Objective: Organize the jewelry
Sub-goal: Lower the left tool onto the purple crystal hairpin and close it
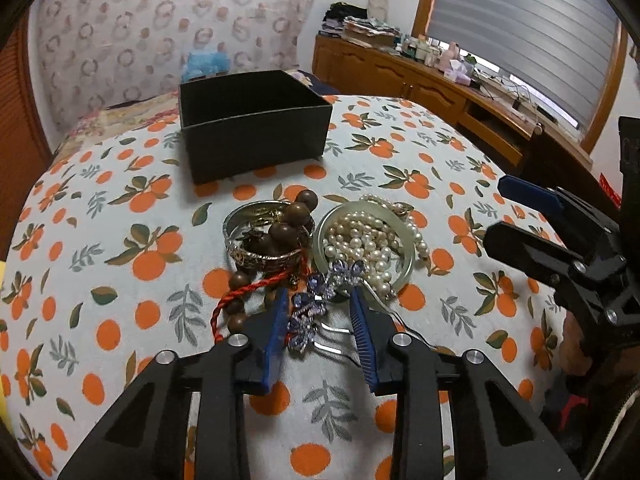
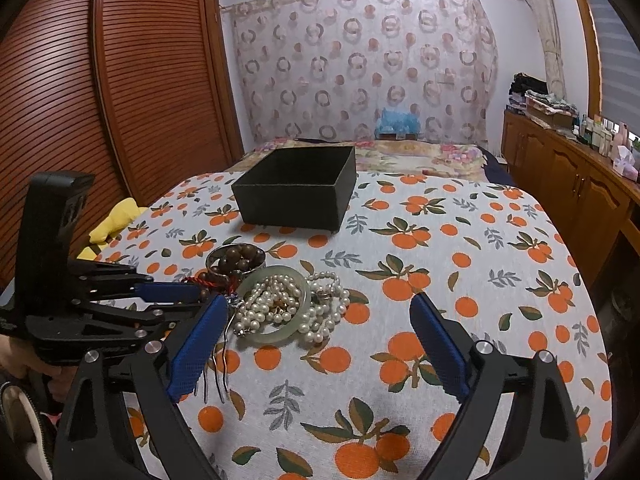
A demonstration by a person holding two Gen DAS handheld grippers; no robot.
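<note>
Jewelry pile (image 1: 320, 248): just ahead of left gripper (image 1: 320, 304); bangles, pearls, wooden beads.
Hair comb (image 1: 316, 312): purple-jewelled, lying between the left fingers, pads apparently not yet touching.
Left gripper: partly parted, straddling comb.
Right gripper (image 2: 316, 320): spread wide, empty, pile ahead-left.
Black box (image 1: 256, 128): beyond pile, empty.
Advice: pinch the jewelled head squarely, lift clear of red cord (image 1: 248, 292).

Bedroom. Desk covered by a white cloth (image 2: 460, 264) printed with oranges and leaves. Behind it a bed (image 2: 400, 156) with floral bedding. Far wall hung with a sheer curtain (image 2: 360, 60) patterned in rings. Left: brown louvred wardrobe doors (image 2: 120, 100). Right: long wooden cabinet (image 1: 400, 72), top crowded with bottles and folded cloth, under a window with grey blinds (image 1: 520, 28).
</note>
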